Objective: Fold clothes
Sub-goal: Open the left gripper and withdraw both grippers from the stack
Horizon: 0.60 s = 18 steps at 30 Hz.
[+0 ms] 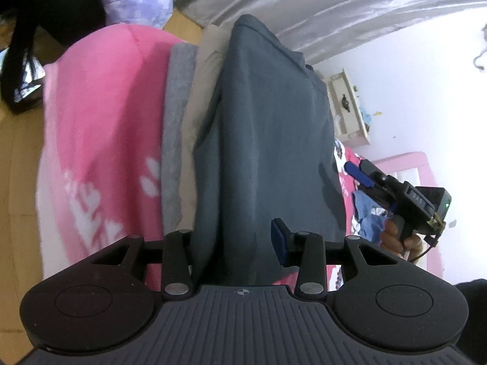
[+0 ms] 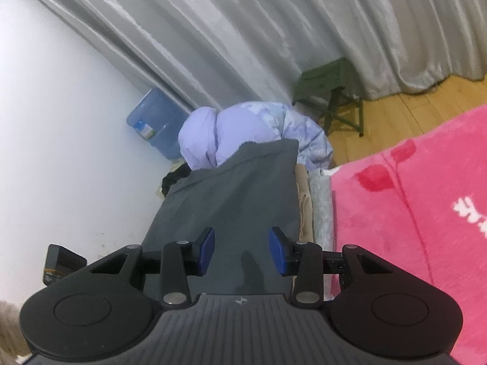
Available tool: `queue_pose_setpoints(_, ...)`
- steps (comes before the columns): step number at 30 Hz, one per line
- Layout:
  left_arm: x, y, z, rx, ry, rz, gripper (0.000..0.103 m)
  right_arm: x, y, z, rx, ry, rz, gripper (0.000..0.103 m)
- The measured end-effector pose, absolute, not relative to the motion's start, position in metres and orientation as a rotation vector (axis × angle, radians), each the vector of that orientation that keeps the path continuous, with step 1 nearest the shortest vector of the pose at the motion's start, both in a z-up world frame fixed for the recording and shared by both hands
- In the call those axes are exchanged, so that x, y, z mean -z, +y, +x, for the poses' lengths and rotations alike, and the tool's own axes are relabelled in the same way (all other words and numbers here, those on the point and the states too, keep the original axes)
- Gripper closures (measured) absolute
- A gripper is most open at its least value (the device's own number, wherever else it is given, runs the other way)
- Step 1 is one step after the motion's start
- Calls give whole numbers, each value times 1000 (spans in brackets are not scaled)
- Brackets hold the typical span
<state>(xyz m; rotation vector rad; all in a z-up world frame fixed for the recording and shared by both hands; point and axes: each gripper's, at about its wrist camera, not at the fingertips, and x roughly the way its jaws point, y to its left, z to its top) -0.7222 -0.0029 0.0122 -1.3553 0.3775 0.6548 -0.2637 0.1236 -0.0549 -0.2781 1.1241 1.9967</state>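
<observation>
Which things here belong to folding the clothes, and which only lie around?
Belong to the job:
dark grey garment
beige garment
light grey garment

Just lying about:
pink blanket
water bottle
green stool
lilac jacket

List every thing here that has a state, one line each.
Left gripper: open, over the grey garment.
Right gripper: open, nothing between the pads.
Grey garment: folded into a long strip, on top of the pile.
Beige cloth: folded, under the grey garment.
Light grey cloth: folded, lowest in the pile.
Pink blanket: spread flat.
Stool: upright.
Water bottle: leaning toward the wall.
</observation>
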Motion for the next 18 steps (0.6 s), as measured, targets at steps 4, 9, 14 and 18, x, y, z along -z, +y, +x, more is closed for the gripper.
queue_pose_setpoints(4,-20,-21,-724,-667,396,-1413,58,45,109,-260,-2014,1032,-289,60)
queue_pose_setpoints(9,-39,-44,-700,-716,427,-1370,54,43,102,-260,-2015,970,-320,60)
queue_pose_setpoints(14,-63,-58,-668,-609,488,-1195,53,34,101,-264,-2041,901,-294,61)
queue_pose_setpoints(18,-84,-47,-652,-623,411,-963,53,25,97,-272,-2092,827,-269,63)
